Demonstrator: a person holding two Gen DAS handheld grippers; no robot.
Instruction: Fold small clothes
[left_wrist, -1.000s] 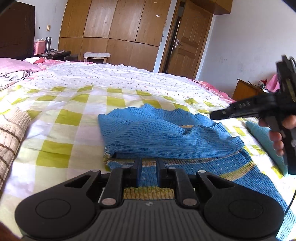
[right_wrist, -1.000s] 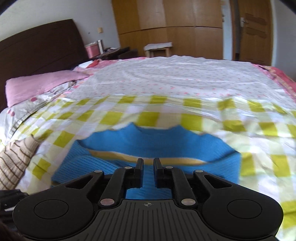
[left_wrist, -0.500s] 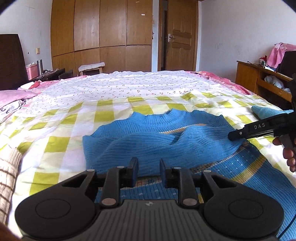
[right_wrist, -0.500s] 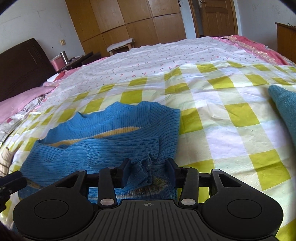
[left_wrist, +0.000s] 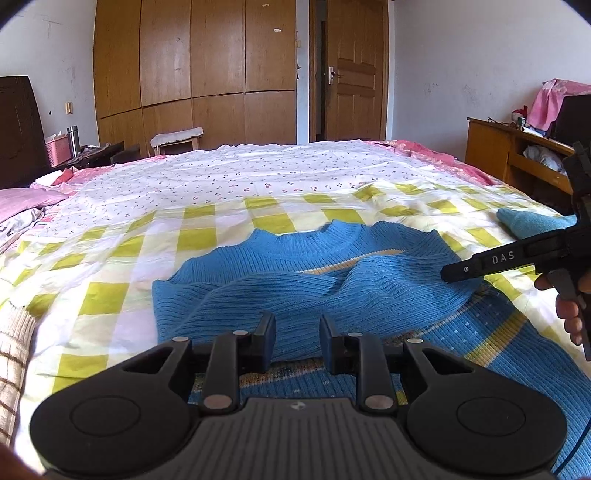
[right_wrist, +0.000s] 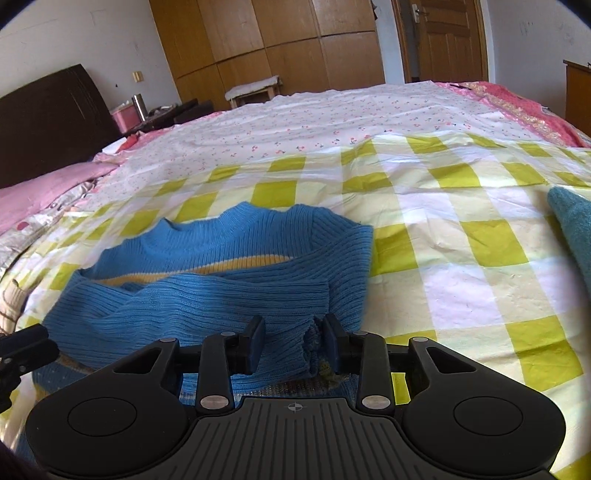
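The left tongs (left_wrist: 297, 341) stand with their jaws apart over the near edge of the blue sweater (left_wrist: 314, 288), gripping nothing. The right tongs (right_wrist: 291, 341) are likewise spread; a sleeve cuff (right_wrist: 312, 345) lies between their fingers, just beside the right-hand one, but is not clamped. The sweater lies on the bed, on a yellow-and-white checked sheet (right_wrist: 461, 236), neck toward the far side, both sleeves folded across the chest so a yellow stripe (right_wrist: 251, 264) shows in the gap between them. In the left wrist view the right tongs reach in from the right edge, above the sweater's right shoulder. A teal cloth (right_wrist: 572, 229) lies to the right, apart from the sweater; a brown striped knit (left_wrist: 13, 354) lies at the left edge.
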